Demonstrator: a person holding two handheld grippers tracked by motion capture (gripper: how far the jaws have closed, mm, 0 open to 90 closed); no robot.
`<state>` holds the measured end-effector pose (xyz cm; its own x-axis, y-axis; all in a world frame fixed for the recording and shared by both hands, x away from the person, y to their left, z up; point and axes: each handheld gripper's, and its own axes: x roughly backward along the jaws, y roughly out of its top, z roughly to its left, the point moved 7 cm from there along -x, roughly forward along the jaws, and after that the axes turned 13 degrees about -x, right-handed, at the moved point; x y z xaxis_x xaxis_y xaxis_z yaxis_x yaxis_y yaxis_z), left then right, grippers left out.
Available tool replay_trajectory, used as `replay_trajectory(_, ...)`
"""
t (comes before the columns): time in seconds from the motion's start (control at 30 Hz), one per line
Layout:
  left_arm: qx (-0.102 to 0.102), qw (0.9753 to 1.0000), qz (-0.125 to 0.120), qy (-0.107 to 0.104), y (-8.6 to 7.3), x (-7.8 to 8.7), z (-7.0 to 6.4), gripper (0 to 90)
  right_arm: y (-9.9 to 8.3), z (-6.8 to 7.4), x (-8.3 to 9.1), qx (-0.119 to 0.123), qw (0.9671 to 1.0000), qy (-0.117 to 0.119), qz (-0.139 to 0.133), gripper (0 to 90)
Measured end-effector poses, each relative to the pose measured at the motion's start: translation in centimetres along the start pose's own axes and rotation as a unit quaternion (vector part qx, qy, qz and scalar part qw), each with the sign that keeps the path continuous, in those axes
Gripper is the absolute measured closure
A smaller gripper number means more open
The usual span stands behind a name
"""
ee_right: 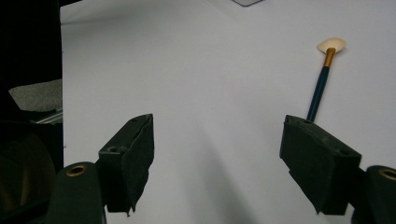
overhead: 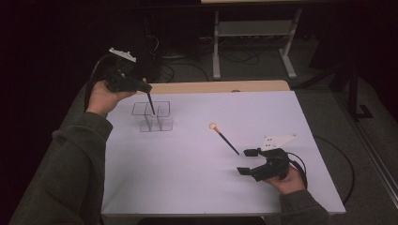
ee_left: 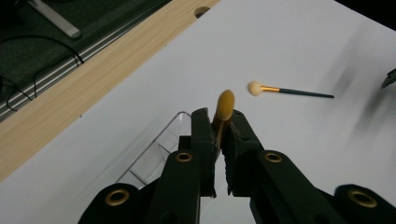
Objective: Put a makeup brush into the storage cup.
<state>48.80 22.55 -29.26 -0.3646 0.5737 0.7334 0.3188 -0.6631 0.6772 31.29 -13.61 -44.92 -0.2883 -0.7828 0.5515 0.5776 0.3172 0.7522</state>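
My left gripper is held above the table's far left, shut on a dark-handled brush whose handle points down into a clear divided organizer. In the left gripper view the jaws pinch that brush just below its yellow bristle tip, with the organizer below. A second brush with a pale tip lies flat mid-table. My right gripper rests open just behind its handle end. In the right gripper view the wide-open jaws hold nothing, and the brush lies ahead to the right.
The white table top has a wooden strip along its far edge. Beyond it stand a grey metal frame and cables on the dark floor. A cable trails from the right gripper over the table's right edge.
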Motion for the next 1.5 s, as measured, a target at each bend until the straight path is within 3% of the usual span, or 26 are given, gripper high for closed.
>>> replay_trajectory(0.3, 0.025, 0.9995, 0.001, 0.017, -0.3, 0.0, 1.1, 83.5, 0.0, 0.0, 0.1, 0.001, 1.0, 0.001, -0.001, 25.2)
replay_trajectory(0.67, 0.04, 0.9989, 0.001, 0.026, -0.6, -0.6, 2.0, 83.5, -0.1, 0.1, 0.0, 0.002, 1.0, 0.001, 0.002, 25.1)
replay_trajectory(1.5, 0.046, 0.9983, 0.025, 0.028, -1.4, -1.9, 2.7, 83.2, -0.1, 0.1, 0.0, 0.003, 1.0, 0.0, 0.003, 24.9)
